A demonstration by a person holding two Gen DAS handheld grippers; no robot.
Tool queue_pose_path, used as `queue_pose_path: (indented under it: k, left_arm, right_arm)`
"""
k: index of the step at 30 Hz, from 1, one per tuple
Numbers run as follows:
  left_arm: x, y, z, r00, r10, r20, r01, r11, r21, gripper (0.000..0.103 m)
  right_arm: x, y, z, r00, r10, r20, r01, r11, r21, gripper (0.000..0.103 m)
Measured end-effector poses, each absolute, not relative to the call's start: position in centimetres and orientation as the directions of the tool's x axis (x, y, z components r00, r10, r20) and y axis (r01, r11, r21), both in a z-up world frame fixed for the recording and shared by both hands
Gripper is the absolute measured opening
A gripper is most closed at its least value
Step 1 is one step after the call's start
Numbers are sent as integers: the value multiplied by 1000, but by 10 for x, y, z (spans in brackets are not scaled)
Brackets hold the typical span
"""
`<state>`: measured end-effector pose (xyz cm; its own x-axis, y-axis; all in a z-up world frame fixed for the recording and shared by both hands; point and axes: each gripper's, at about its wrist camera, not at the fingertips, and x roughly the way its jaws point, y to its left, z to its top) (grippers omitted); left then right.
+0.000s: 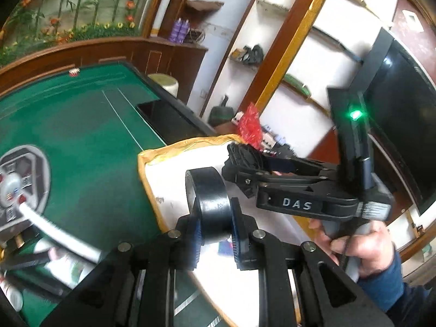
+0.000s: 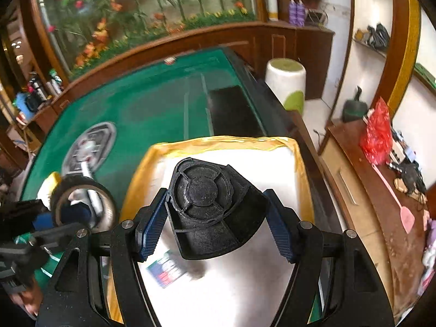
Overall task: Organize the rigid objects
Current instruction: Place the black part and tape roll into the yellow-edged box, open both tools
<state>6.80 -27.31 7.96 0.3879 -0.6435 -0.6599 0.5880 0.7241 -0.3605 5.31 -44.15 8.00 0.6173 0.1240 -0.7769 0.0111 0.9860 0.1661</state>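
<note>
- The black tape roll (image 1: 208,204) is a thick ring with a glossy outer face and an open core, standing on edge between the left gripper's pads.
- The black plastic part (image 2: 209,209) is wedge-shaped, with a round, ribbed cap-like face moulded into its top; its surface is matte and scuffed.
- The left gripper (image 1: 215,234) is clamped on the tape roll, its blue pads pressing both flat sides, above the near edge of the box.
- The right gripper (image 2: 215,226) is clamped on the black plastic part, jaws fairly wide, blue pads against the part's two slanted sides, held over the box.
- The white box (image 2: 288,147), rimmed with yellow tape, sits on the green table (image 2: 152,103); a small printed card (image 2: 166,269) lies inside it.
- A round silver control panel (image 2: 90,144) is set in the table's middle.
- A white stool (image 2: 284,81) stands beside the table; a wooden counter (image 2: 381,218) carries a red bag (image 2: 377,133) and a pink fly swatter (image 2: 395,196).
</note>
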Motion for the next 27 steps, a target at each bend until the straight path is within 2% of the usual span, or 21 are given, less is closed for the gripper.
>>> queue_pose_path:
  k: [11,20,22,24,26,27]
  left_arm:
    - [92,-304,40,345,-589,-730,551,757,-351,18]
    - [88,-300,41,349,-597,-722,550,754,-358,20]
    - [87,-300,44,347,-603,-718,553,750,-362,28]
    - [84,-298,47,358,-608,-709,550,751,-366,47]
    - [82,-295,52,372,-614,-696,550,750,-368,55]
    - [81,-293,54,377,-615,-693,548,751,-368,56]
  right_arm:
    - [98,-460,55,550,58,-833,66,991,113,70]
    - [97,-458,51,539,45,-841,67,993,96,70]
    - [95,-457,53,546,42,-837,66,993,93,70]
    - [93,-457,56,555,42,-831,69,993,96,71]
    - [90,-457,60,565,43,-824,65,993,96,72]
    - [89,-456,62,568,40,-822,69,993,96,72]
